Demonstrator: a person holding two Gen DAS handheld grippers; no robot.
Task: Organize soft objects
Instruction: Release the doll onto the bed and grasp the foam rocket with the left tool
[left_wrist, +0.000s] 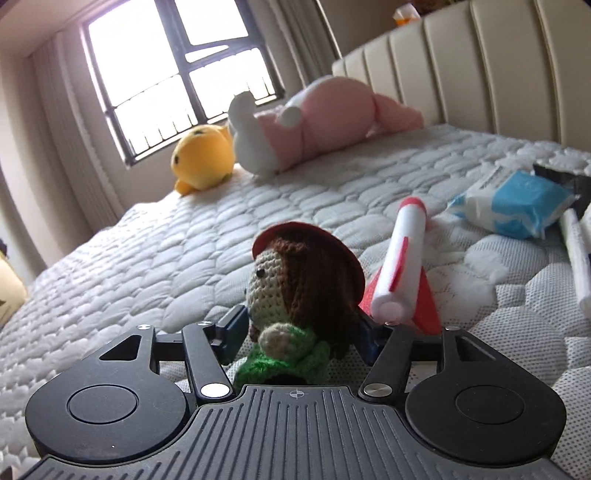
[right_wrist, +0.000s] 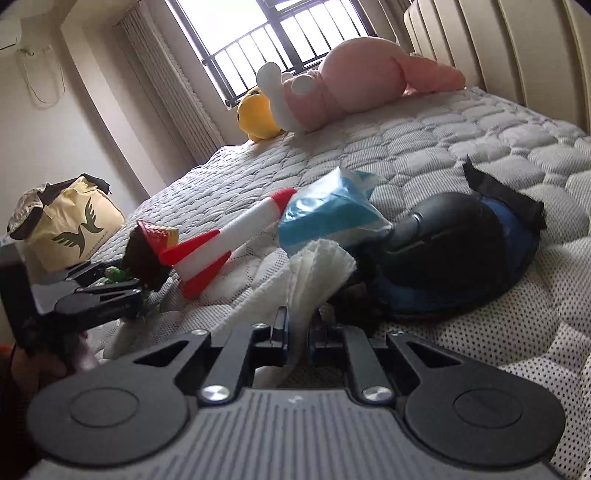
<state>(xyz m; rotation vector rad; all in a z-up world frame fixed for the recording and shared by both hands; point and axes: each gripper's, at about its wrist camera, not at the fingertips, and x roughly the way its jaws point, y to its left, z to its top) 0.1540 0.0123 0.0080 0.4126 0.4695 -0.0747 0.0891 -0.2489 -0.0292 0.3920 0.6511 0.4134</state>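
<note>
Gripping a crocheted doll (left_wrist: 295, 291), the left gripper (left_wrist: 295, 332) has its fingers (left_wrist: 232, 328) closed on the doll's lower half, one each side. Doll sits upright betw. them, head and red hat above the pads, green dress at the base, low over the mattress (left_wrist: 147, 258). Long axis runs vertical, crosswise to the fingers.

Right gripper (right_wrist: 297, 341): fingers nearly shut, pinching a fold of white cloth (right_wrist: 317, 269). Cloth rises from the pads and drapes fwd onto the bed.

Key relation: doll is in the left unit, cloth in the right; both soft items sit directly ahead of their own fingers, the two units side by side.

Surroundings: red-and-white rocket toy (left_wrist: 402, 266) lies just right of the doll, long axis pointing toward the headboard (left_wrist: 480, 74); nearest obstruction to any rightward swing. Blue-and-white tissue pack (left_wrist: 517, 206) beyond it. Dark blue-black bundle (right_wrist: 461, 258) just beyond the cloth, right side. Pink plush (left_wrist: 325, 118) and yellow plush (left_wrist: 203, 158) lie touching, well apart at the far edge under the window (left_wrist: 177, 74). Yellow bag (right_wrist: 74, 225) stands off the bed, left side.

Judgement: destination for the held items not evident.
</note>
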